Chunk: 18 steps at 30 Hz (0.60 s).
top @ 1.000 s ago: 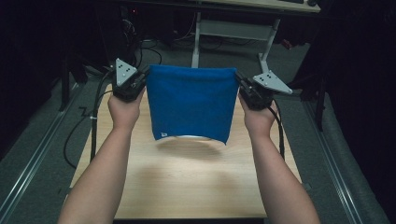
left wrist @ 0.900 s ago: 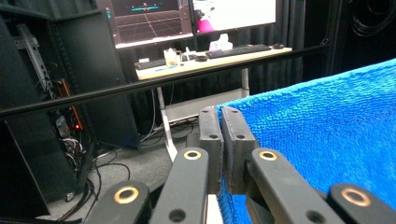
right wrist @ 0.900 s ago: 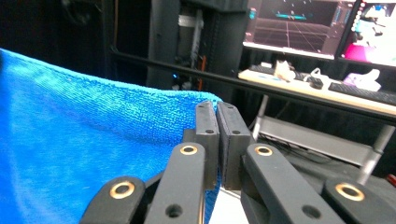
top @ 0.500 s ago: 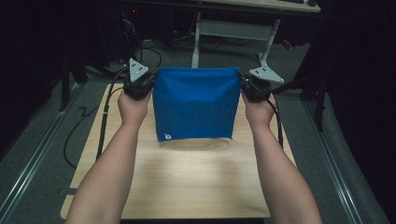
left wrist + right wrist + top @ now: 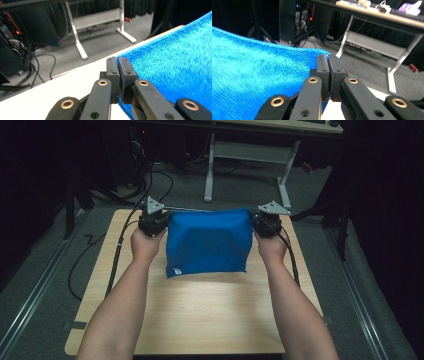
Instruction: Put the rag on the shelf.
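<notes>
Blue towel (image 5: 207,242) hangs stretched in the middle of the high view, over the far half of the worktop (image 5: 200,315), its lower hem touching or just off the wood, cannot tell which. Left tool (image 5: 161,221) is pressed together, pinching the towel's upper left corner; right tool (image 5: 260,221) does the same at the upper right corner. In the left gripper view the jaws clamp the terry edge (image 5: 162,70); the right gripper view matches, with cloth (image 5: 257,82) at frame left. Judgement: soft, light, limp fabric with grippy pile that sags between holds, so corners are the best places to hold it. A small white tag (image 5: 176,270) sits at lower left. No containers in sight.
</notes>
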{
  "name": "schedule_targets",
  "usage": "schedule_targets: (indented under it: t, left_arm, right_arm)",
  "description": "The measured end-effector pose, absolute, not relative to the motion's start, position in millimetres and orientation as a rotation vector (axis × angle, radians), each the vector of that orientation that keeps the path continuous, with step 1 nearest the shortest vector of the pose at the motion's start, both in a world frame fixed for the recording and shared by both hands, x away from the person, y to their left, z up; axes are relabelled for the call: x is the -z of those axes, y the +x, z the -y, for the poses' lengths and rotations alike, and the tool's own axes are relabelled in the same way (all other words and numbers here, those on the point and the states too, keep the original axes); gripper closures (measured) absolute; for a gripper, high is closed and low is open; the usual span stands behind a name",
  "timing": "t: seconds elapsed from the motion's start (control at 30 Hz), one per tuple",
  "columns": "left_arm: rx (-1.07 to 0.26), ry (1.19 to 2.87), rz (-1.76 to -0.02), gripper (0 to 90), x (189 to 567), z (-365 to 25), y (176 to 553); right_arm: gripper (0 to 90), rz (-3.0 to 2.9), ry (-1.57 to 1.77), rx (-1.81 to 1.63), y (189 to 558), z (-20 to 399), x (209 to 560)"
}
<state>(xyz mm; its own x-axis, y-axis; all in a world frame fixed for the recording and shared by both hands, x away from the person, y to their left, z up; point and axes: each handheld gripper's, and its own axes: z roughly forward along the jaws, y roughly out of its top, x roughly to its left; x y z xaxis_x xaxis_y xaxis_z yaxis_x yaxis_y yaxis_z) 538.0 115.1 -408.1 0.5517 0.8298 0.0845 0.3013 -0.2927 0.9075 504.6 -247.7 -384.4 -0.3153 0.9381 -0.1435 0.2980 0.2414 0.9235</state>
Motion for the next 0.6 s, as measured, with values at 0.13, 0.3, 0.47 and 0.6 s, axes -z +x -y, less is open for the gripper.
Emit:
schedule_targets:
  t: [0.13,0.3,0.47,0.6]
  left_arm:
    - [-0.665,1.858,-0.938,87.8,421.9,-115.1,536.4]
    - [-0.612,1.891,-0.95,87.7,446.5,-113.5,533.3]
    - [-0.568,1.892,-0.963,87.7,463.8,-114.0,528.1]
    - [-0.546,1.921,-0.95,87.7,470.4,-109.8,525.1]
  right_arm:
    - [88.5,-1.799,1.167,-1.062,505.7,250.1,401.6]
    - [88.5,-1.825,1.213,-1.064,505.0,250.4,424.2]
    - [88.5,-1.854,1.238,-1.063,501.6,246.6,441.4]
    - [88.5,-1.878,1.241,-1.06,499.1,245.1,450.4]
